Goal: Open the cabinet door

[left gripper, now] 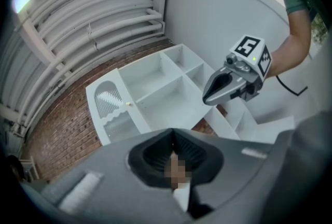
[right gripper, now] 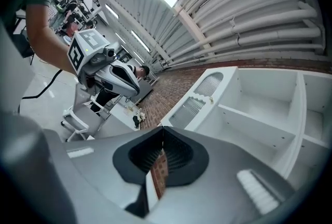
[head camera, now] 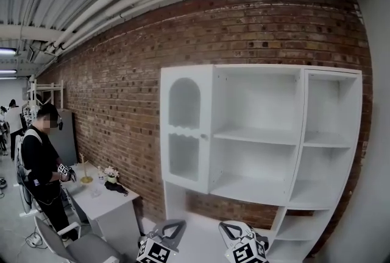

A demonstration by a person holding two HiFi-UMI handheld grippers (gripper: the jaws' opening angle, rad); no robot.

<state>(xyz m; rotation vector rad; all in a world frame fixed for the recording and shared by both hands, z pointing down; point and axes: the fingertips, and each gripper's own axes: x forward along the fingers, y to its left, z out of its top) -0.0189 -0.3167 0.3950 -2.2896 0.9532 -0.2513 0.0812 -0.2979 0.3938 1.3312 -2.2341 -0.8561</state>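
Two closed grippers point(head camera: 173, 229) point(head camera: 233, 230), one cabinet door point(head camera: 184, 131)

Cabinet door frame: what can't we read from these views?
- Small knob on the white arched-panel cabinet door: too small in the head view to tell its shape.
- Left gripper and right gripper: bodies cut off by the head view's bottom edge.
- Items on the white side table: too small to identify, head view.

Left gripper point(head camera: 172, 230) and right gripper point(head camera: 234, 231) point level, side by side; right jaws together, left seemingly too.
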